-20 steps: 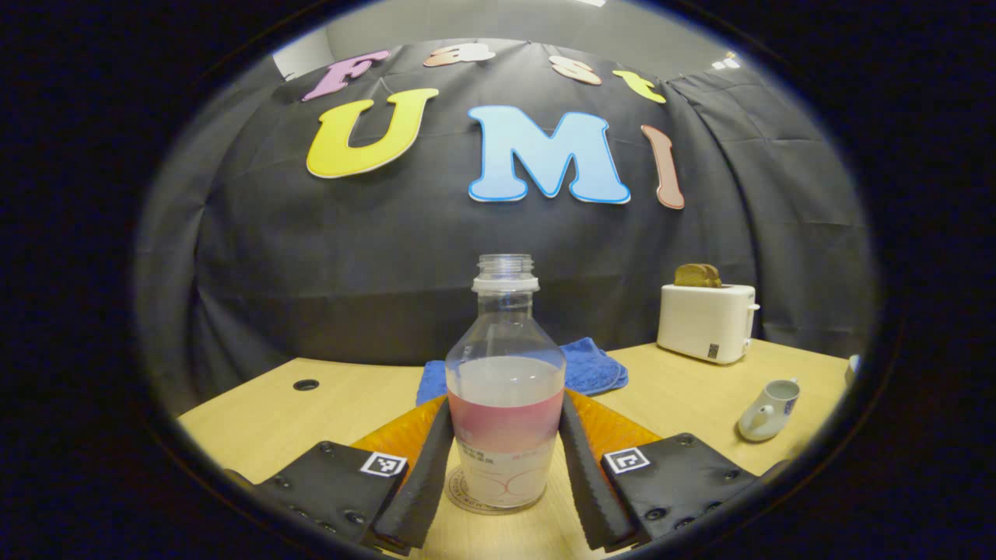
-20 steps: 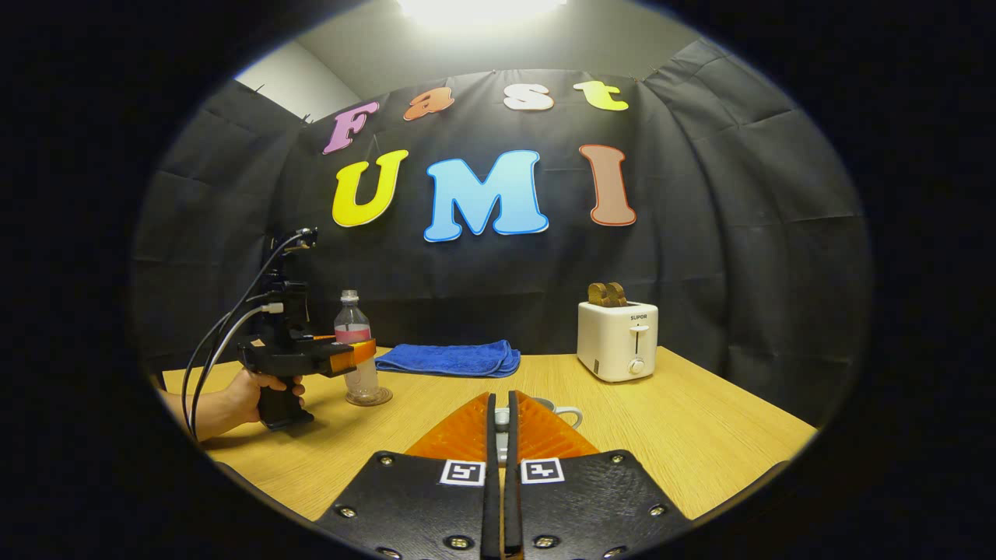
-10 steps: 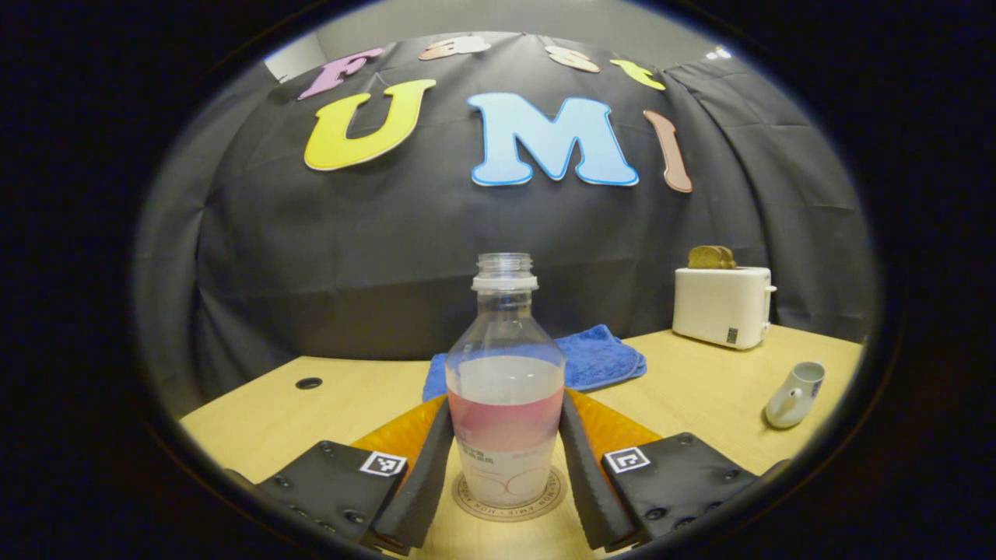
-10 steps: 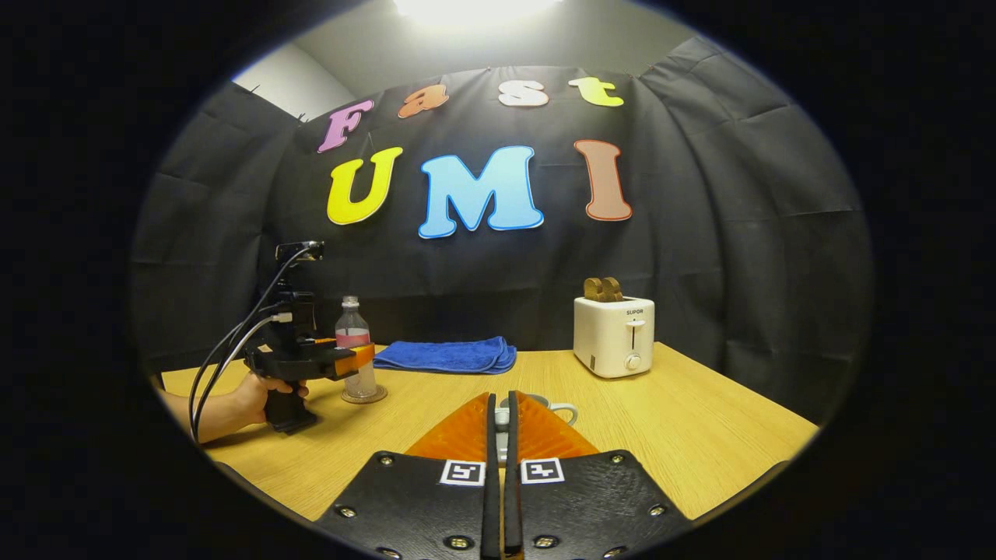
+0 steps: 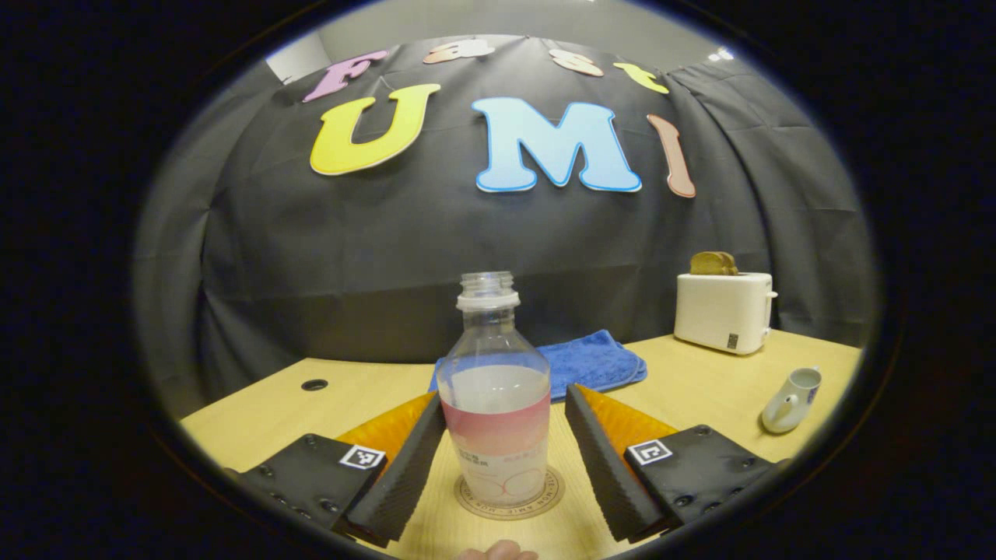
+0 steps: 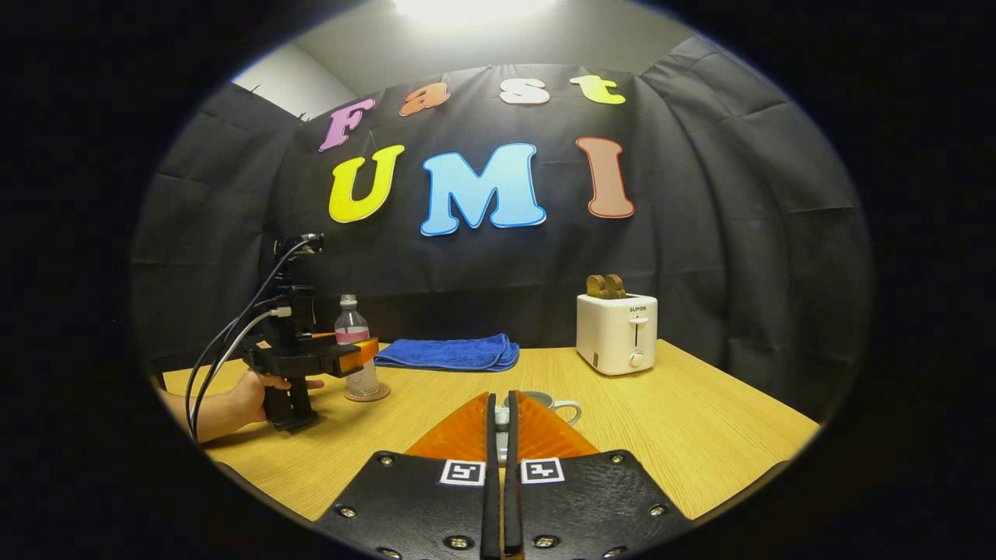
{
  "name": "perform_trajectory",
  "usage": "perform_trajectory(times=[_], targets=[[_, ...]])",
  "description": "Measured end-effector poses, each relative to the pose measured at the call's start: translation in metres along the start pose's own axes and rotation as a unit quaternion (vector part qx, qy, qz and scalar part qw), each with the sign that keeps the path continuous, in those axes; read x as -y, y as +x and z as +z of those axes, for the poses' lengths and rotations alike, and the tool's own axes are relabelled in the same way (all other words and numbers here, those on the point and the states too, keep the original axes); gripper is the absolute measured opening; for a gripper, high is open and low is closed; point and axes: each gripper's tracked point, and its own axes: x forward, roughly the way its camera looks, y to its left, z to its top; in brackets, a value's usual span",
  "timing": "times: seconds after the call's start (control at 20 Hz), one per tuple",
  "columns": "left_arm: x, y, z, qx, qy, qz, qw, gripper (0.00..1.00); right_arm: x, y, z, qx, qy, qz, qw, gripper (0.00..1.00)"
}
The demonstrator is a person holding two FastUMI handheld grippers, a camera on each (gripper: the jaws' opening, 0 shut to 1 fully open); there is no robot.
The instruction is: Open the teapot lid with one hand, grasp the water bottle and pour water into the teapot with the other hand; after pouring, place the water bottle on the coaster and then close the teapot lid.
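Left tool [image 5: 498, 459] newly parted from clear ribbed-neck water bottle [image 5: 493, 404] on round coaster [image 5: 510, 498]; right tool [image 6: 498, 435] pinched together.

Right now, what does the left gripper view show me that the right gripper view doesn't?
Left gripper view: a close look at the water bottle standing on its coaster between the left gripper's open fingers, plus the teapot's spout side and a hole in the table.
Right gripper view: the hand holding that gripper, its cables, and the right gripper shut on a small pale piece, likely the lid.
Both: bottle, coaster, teapot, blue towel, toaster, table.
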Motion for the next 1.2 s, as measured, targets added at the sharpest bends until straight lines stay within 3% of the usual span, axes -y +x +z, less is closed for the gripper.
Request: perform_trajectory(times=[0.4,0.65,0.9,1.05,1.2], targets=[[-0.002,-0.032,0.004,0.005,0.007,0.020,1.000,1.00,0.001,-0.004,0.003,0.006,0.001,-0.001,1.000,0.02],[0.002,-0.086,0.008,0.018,-0.026,0.022,0.999,1.00,0.015,0.016,0.015,0.031,-0.007,-0.024,0.999,0.02],[0.019,-0.133,0.010,0.024,-0.039,0.012,0.999,1.00,0.023,0.053,0.020,0.046,-0.017,-0.036,0.998,0.02],[0.046,-0.150,0.011,0.023,-0.054,-0.018,0.998,1.00,0.022,0.079,0.001,0.021,-0.003,-0.032,0.999,0.02],[0.057,-0.163,0.017,0.034,-0.048,-0.024,0.998,1.00,0.022,0.096,-0.008,0.008,-0.006,-0.034,0.999,0.02]])
